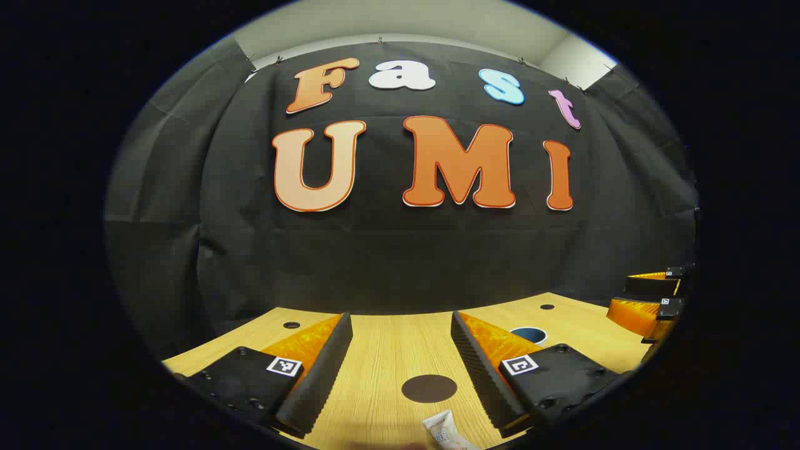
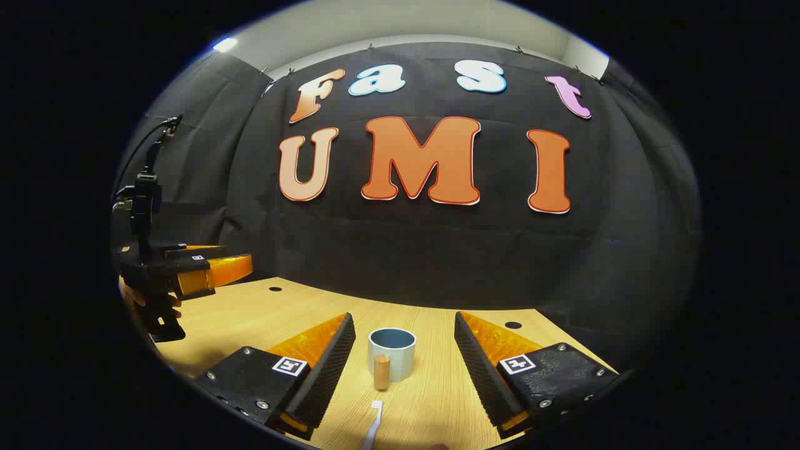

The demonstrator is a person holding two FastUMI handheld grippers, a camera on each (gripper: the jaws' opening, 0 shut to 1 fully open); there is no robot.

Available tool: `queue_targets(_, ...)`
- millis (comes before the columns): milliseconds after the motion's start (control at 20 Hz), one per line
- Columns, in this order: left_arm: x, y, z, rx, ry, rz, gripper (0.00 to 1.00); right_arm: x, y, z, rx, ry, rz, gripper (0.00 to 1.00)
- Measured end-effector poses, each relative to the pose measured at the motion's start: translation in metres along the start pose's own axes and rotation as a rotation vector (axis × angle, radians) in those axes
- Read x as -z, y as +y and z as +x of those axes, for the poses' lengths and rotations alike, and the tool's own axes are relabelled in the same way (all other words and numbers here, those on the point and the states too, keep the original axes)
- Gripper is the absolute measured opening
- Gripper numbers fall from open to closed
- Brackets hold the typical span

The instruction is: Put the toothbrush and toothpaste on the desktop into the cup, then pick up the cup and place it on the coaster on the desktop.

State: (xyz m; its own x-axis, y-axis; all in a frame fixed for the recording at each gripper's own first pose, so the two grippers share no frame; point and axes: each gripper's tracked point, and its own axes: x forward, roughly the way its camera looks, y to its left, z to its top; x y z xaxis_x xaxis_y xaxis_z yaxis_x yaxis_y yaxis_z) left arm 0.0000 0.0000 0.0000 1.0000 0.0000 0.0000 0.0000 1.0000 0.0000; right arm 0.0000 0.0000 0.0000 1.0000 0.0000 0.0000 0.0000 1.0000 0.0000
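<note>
Black cloth is hung behind a light wooden desktop (image 2: 431, 400) with a few small dark holes. On the left gripper view, the left gripper (image 1: 400, 359) is held with its jaws spread wide and nothing between them; a dark round coaster (image 1: 429, 388) is seen between the fingers, and the crimped end of a white toothpaste tube (image 1: 445, 431) lies just below it. On the right gripper view, the right gripper (image 2: 405, 359) is likewise spread and unloaded. Between its fingers stands a pale blue-grey cup (image 2: 392, 353) with a wooden handle, and nearer the camera a white toothbrush (image 2: 373, 422) lies flat.
</note>
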Motion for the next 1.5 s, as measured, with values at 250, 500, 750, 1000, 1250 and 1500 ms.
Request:
queue_targets(250, -0.003, -0.001, 0.000, 0.003, -0.005, 0.002, 1.00, -0.002, 0.000, 0.000, 0.000, -0.004, 0.005, 0.96)
queue_targets(500, -0.006, -0.001, 0.000, 0.005, -0.004, 0.008, 1.00, -0.002, 0.004, 0.000, -0.008, 0.006, 0.012, 0.96)
queue_targets(750, 0.001, -0.001, 0.001, 0.009, 0.040, 0.013, 1.00, 0.001, 0.007, -0.002, -0.021, 0.033, 0.014, 0.96)
queue_targets(1000, 0.018, -0.003, 0.005, 0.033, 0.150, 0.010, 1.00, 0.007, -0.001, -0.004, -0.011, 0.147, 0.016, 0.96)
queue_targets(1250, 0.042, -0.011, 0.005, 0.086, 0.267, 0.051, 1.00, 0.021, 0.010, -0.008, -0.074, 0.264, 0.024, 0.96)
queue_targets(1500, 0.083, -0.025, -0.005, 0.139, 0.431, 0.027, 1.00, 0.057, 0.019, -0.015, -0.096, 0.426, 0.079, 0.96)
